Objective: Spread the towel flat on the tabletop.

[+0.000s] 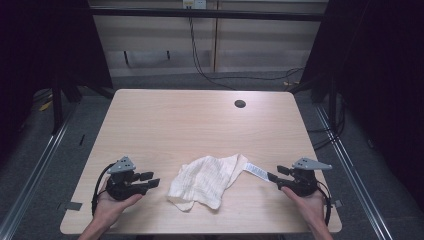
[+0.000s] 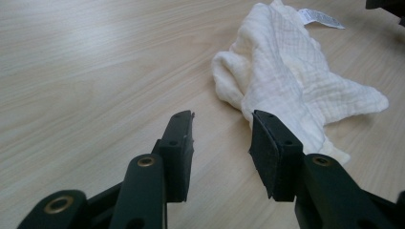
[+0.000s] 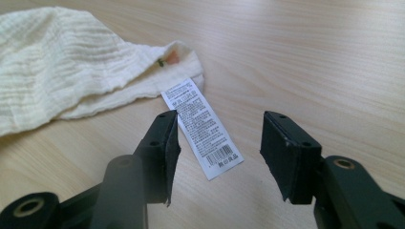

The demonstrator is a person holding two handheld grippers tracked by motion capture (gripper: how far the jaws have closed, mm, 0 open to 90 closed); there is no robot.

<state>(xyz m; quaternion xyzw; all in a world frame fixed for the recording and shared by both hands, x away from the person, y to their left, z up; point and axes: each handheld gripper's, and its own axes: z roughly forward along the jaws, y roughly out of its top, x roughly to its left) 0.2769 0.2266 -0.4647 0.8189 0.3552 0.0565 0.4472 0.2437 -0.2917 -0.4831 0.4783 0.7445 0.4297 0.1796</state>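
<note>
**Cloth lies between two open claws on the bench**

Cloth, cream-white, crumpled and of crinkled cotton [image 1: 206, 181], lies on the near middle of the pale wood-grain bench [image 1: 190, 120], with nothing on top of it. A white printed care label [image 1: 256, 170] sticks out flat from its right corner towards the right claw [image 1: 274, 175], whose jaws stand apart and hold nothing. The left claw [image 1: 152, 179], just left of the cloth, is also apart and empty, pointing at it across bare wood. A round dark cable hole [image 1: 240, 103] sits far right, well apart from everything.

The right gripper view shows the label's [image 3: 203, 127] fine print and barcode, lying on the bench ahead of the gap between the jaws, nearer the left one. The left gripper view shows the cloth's [image 2: 291, 76] grid weave and folded near edge.
</note>
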